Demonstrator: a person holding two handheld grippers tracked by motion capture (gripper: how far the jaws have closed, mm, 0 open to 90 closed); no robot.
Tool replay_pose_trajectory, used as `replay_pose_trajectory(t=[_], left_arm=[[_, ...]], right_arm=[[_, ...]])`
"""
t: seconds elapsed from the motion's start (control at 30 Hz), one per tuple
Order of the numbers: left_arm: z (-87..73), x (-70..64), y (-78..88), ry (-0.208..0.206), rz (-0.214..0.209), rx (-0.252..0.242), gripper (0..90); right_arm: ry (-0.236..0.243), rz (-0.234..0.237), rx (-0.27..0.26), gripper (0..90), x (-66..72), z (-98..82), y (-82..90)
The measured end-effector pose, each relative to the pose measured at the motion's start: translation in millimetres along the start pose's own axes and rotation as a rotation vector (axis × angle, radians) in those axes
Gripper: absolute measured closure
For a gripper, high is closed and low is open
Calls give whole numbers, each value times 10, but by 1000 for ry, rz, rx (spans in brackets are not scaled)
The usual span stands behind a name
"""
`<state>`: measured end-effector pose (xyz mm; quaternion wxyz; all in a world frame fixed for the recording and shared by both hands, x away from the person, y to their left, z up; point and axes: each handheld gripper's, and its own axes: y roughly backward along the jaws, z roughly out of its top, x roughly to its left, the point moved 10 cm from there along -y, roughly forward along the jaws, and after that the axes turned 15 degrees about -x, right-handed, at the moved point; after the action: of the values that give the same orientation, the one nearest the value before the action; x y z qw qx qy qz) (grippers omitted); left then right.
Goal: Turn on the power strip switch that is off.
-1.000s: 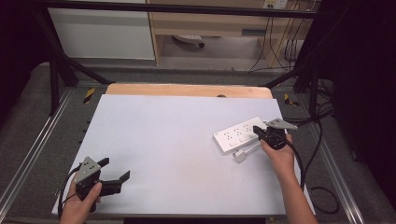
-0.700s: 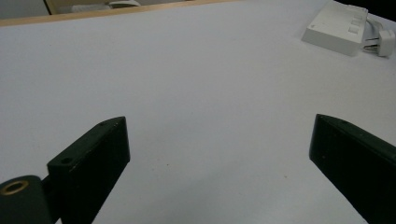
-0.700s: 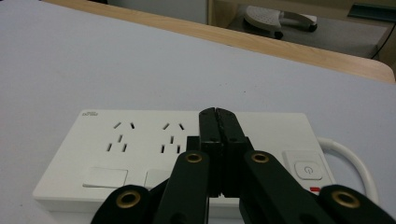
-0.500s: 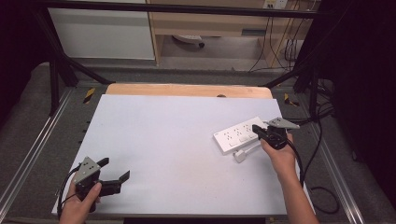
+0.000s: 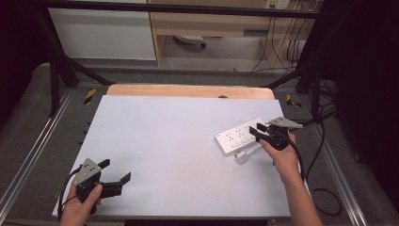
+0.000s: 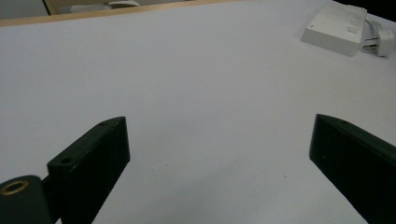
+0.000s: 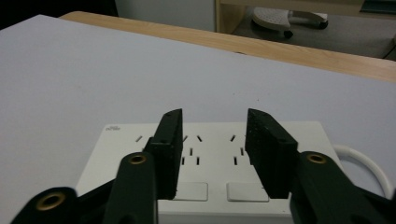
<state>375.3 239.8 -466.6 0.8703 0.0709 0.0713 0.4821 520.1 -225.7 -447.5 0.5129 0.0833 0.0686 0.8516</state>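
Item: white power strip [image 5: 243, 136], lying flat at the right side of the pale table [image 5: 179, 141], its long body angled toward the far right corner, with a white plug [image 5: 242, 157] and its cable [image 5: 252, 150] resting on the table just beside the near edge. In the right gripper view the strip's [image 7: 205, 161] socket face and two rocker switches [image 7: 217, 191] sit directly under the jaws. Tool, right: right gripper [image 5: 261, 133], held over the strip's right end, jaws parted partway after just having been opening, nothing between them and neither pad pressing on anything. Tool, left: left gripper [image 5: 117, 181], resting low at the near left corner of the table, well apart from the strip, jaws spread wide and empty; the left gripper view shows the strip [image 6: 336, 30] far off at upper right. Step in hand, as judged: the right tool has let go above the sockets and is placed to work on the strip or the plug. Handling note: the strip is light and free to slide, so any push on a switch or socket should go straight down, with one pad centred on the target. The plug, if wanted next, is best taken across its flat sides, prongs kept clear.
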Motion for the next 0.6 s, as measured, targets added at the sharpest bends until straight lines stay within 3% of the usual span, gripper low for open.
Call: replay_pose_trajectory(t=[0.33, 0.6], left_arm=[[0, 1, 0, 0, -1, 0, 52], [2, -2, 1, -4, -4, -1, 52]], right_arm=[[4, 35, -5, 300, 172, 122, -34], [19, 30, 15, 107, 234, 143, -66]])
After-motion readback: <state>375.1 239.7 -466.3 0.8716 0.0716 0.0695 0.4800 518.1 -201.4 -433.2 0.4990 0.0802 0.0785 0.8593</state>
